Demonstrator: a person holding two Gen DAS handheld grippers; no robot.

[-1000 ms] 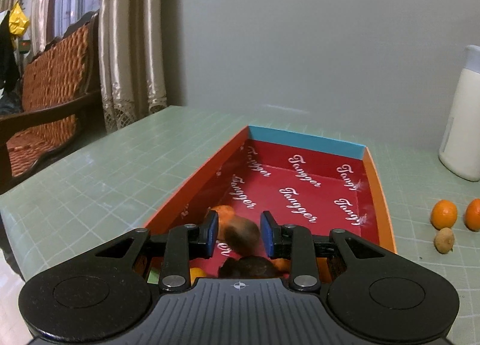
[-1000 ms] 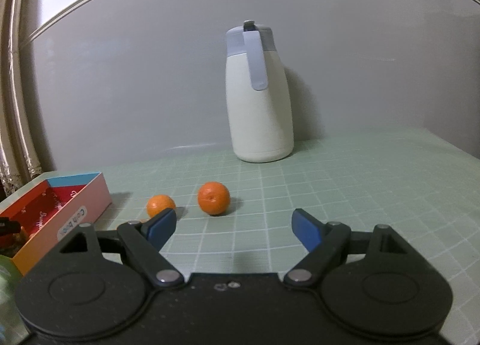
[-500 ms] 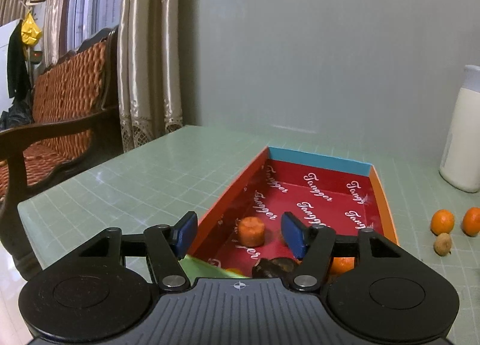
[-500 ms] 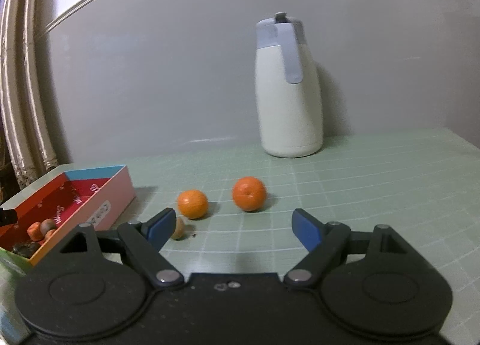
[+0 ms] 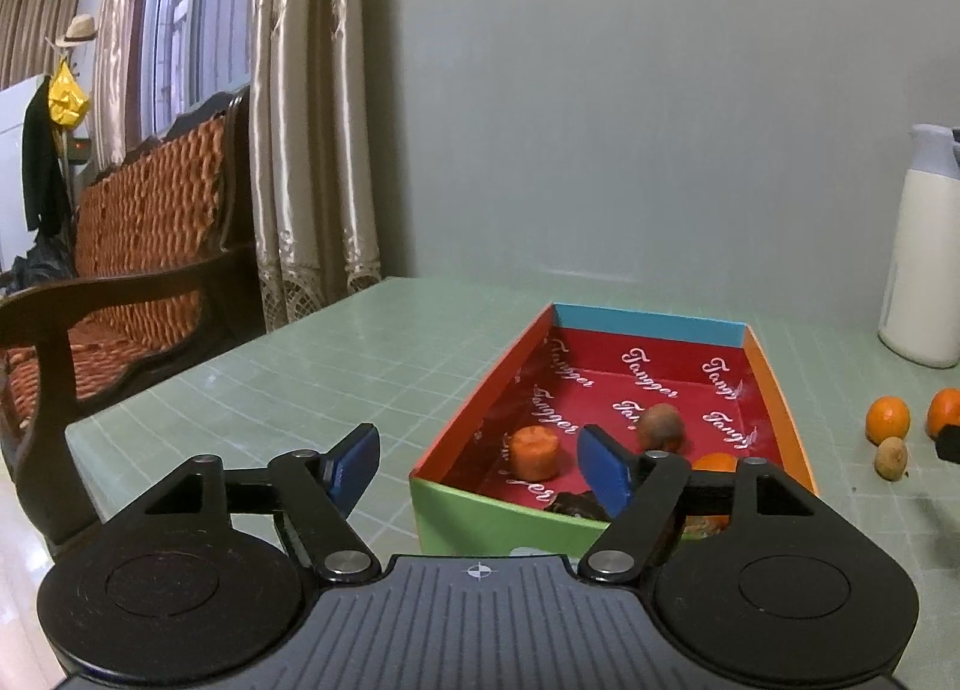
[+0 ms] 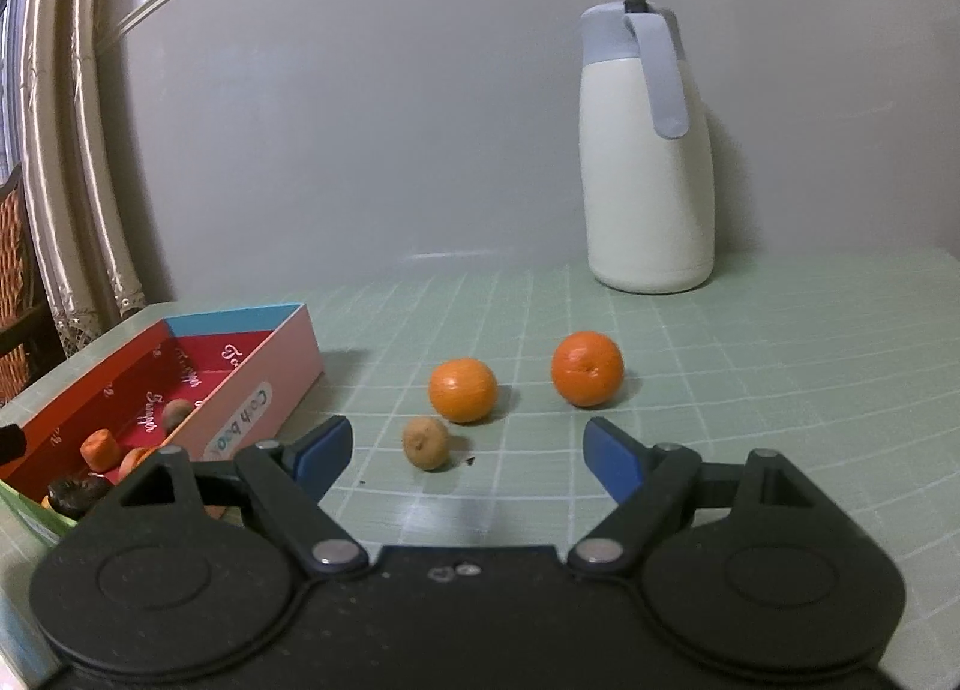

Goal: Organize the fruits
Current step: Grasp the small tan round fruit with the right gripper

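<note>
Two oranges (image 6: 462,390) (image 6: 587,368) on the mat, one small brown fruit (image 6: 425,441), one box (image 6: 264,384), one white jug (image 6: 648,168)

You have a shallow rectangular cardboard box (image 5: 774,384) lying flat on the green gridded mat, its floor red with white script, its walls orange, blue, green and pink. Inside it, towards the near end, sit a stubby orange cylinder-shaped fruit piece (image 5: 536,452), a round brown fruit (image 5: 660,427), a small orange tangerine (image 5: 714,463) partly hidden, and a dark wrinkled lump (image 5: 573,505) against the green wall. Outside the box, on the mat to its right, you see two round orange tangerines (image 6: 462,390) (image 6: 587,368) side by side but apart, and a small tan, rough-skinned round fruit (image 6: 425,442) just in front of the left one
</note>
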